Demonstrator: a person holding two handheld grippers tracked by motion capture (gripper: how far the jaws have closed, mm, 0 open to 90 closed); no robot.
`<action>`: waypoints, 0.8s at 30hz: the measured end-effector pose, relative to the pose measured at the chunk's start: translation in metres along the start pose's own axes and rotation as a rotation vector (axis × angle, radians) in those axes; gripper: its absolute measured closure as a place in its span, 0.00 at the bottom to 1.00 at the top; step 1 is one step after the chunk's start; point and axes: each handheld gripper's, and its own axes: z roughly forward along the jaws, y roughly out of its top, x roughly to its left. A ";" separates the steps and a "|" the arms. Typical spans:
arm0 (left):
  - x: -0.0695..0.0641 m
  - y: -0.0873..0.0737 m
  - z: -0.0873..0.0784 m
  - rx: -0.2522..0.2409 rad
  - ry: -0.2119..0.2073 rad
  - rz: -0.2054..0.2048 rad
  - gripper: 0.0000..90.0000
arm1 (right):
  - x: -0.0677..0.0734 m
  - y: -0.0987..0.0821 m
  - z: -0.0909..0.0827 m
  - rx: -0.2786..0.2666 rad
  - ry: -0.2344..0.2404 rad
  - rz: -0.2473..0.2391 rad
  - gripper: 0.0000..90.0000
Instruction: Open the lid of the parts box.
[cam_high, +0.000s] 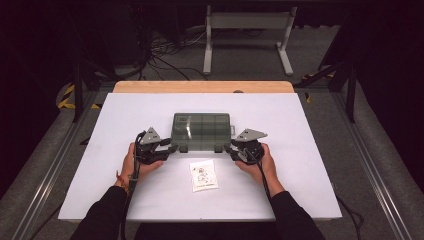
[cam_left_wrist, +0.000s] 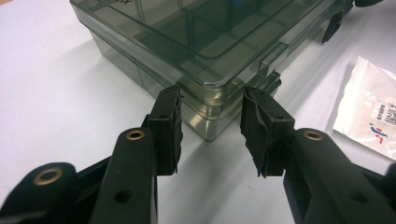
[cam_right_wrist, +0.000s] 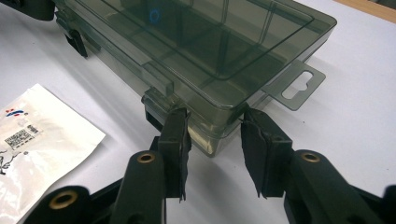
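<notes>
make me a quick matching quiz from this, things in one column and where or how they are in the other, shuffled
Things:
1. organizer box
2. white packet
3. left gripper
4. right gripper

Places or states:
A. open, at the box's near right corner
B. smoky clear plastic, lid shut, mid-table
C. lying flat on the table, nearer the person than the box
D. open, at the box's near left corner

Pairs: 1-B, 2-C, 3-D, 4-A

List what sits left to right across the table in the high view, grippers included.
left gripper → plastic organiser box → right gripper. The white packet lies nearer the person, below the box, so it has no clear place in that order.
</notes>
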 end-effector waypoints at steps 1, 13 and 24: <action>0.000 0.000 0.000 0.000 0.003 -0.002 0.66 | 0.000 0.000 0.000 0.000 0.000 0.000 0.69; 0.001 0.000 -0.001 0.002 0.001 0.003 0.67 | -0.001 0.000 0.001 -0.004 0.001 0.005 0.72; 0.002 -0.001 -0.002 0.005 0.019 0.000 0.70 | 0.001 0.000 0.000 0.000 0.001 -0.004 0.75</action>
